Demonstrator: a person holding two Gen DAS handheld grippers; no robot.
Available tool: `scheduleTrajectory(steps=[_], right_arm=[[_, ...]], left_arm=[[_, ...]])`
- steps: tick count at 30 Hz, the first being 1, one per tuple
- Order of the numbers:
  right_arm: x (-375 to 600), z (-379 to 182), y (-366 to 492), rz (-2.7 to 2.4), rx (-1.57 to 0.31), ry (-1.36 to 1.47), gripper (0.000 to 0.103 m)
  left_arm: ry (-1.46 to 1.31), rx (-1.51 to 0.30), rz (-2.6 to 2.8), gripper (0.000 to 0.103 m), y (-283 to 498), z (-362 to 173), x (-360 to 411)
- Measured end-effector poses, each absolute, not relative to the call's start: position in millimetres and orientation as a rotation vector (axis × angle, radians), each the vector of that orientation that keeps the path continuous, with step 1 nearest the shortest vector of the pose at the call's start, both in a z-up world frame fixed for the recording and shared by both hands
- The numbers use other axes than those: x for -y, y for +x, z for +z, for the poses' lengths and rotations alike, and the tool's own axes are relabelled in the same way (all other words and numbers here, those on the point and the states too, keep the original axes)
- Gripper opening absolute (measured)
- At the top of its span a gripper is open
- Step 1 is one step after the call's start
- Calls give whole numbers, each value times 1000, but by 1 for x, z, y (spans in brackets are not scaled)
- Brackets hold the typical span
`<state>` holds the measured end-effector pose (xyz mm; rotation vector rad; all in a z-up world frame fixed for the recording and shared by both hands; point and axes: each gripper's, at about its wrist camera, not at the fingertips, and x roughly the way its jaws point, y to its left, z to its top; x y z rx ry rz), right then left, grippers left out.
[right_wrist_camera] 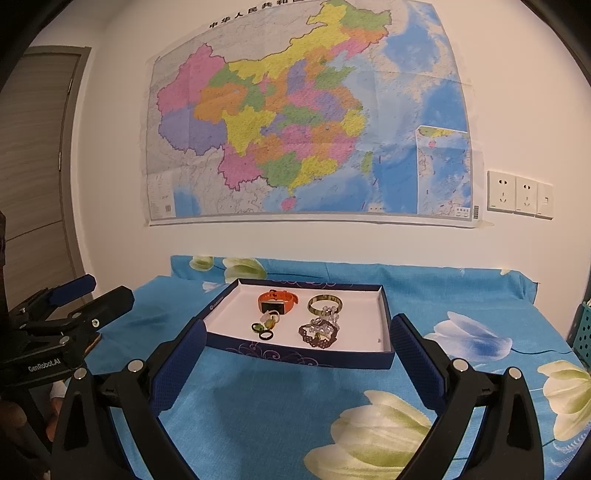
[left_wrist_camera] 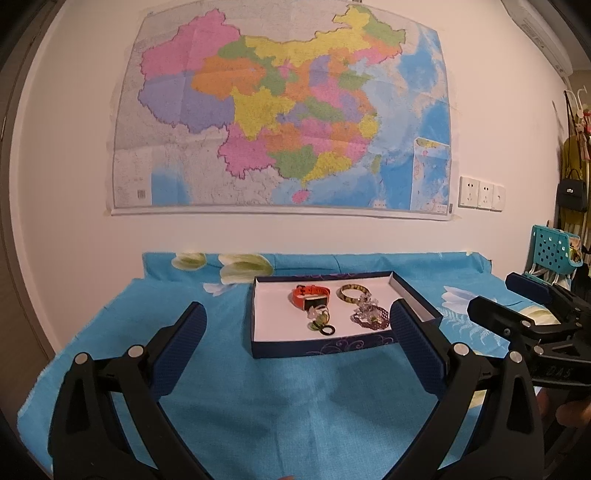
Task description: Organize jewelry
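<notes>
Only the right wrist view caught the brown door [right_wrist_camera: 35,147] at the far left and the map's [right_wrist_camera: 306,110] printed title, while the left wrist view alone showed a teal perforated basket [left_wrist_camera: 552,251], hanging bags [left_wrist_camera: 571,192] and an air conditioner [left_wrist_camera: 543,33] up in the corner. Each view caught the other tool at its edge: the right gripper [left_wrist_camera: 491,297] at the right of the left view, the left gripper [right_wrist_camera: 107,291] at the left of the right view. Both grippers' jaws stood wide open, gripping nothing, their blue pads dimpled and black arms smooth. A shallow rectangular tray [right_wrist_camera: 388,325], navy outside with pale swirls and white inside, lay on the surface under a blue cloth [right_wrist_camera: 295,406] printed with white flowers. Inside sat an orange watch [right_wrist_camera: 277,301], a mottled bangle [right_wrist_camera: 325,303], a dark lacy bracelet [right_wrist_camera: 318,334] with clear beads, and small rings [right_wrist_camera: 265,328] near the front wall. White sockets [right_wrist_camera: 519,195] were fixed to the wall right of the map. The left gripper's right finger [left_wrist_camera: 413,332] overlapped the tray's front right corner in its own view.
</notes>
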<state>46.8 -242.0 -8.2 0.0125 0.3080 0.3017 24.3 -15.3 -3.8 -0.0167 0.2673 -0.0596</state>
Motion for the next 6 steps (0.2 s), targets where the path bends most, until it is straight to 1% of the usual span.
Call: scheduleTrajectory(steps=[3,6], right_arm=[[243,-12,53,301,-337,-9,96],[256,-23,77,262,-447,-56,96]], left_arm=[[-35,-312,-44,98,34,-10,11],[-58,-378,-42,98,49,-21,2]])
